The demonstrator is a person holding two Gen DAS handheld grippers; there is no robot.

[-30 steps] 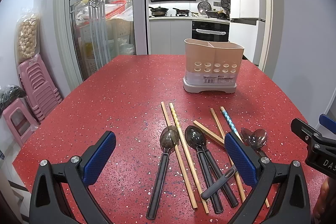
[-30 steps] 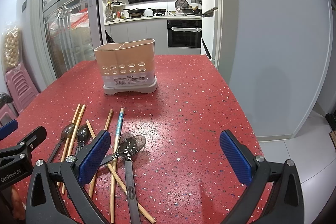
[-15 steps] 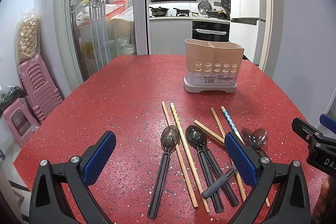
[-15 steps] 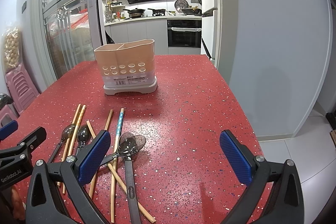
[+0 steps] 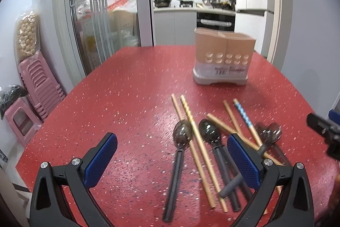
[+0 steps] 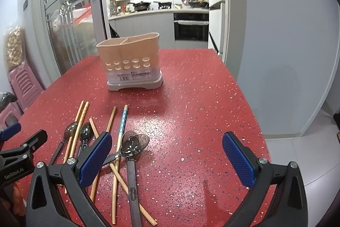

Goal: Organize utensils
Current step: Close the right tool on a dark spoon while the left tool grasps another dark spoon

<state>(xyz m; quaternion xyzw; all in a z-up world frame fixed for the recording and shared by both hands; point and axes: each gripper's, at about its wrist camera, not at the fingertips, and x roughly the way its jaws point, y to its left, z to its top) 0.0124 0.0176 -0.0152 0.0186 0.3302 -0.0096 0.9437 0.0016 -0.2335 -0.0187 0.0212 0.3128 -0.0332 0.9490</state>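
Note:
A beige utensil holder (image 5: pixel 223 59) (image 6: pixel 131 63) with divided compartments stands upright at the far side of the red table. Several dark spoons (image 5: pixel 180 154) (image 6: pixel 131 150) and wooden chopsticks (image 5: pixel 197 142) (image 6: pixel 78 120), one with a blue patterned end (image 5: pixel 244 116) (image 6: pixel 122 120), lie loose and crossed on the table in front of it. My left gripper (image 5: pixel 172 161) is open and empty, just above the near ends of the spoons. My right gripper (image 6: pixel 167 159) is open and empty, to the right of the pile.
The red speckled table (image 5: pixel 127 88) (image 6: pixel 201 99) ends at a drop on the right (image 6: pixel 265 133). Stacked pink stools (image 5: pixel 40 82) stand on the floor at left. A glass door and a kitchen lie beyond the table.
The left gripper has moved slightly forward and left, with the view now blurred by motion. The right gripper has barely moved. The utensils lie as before.

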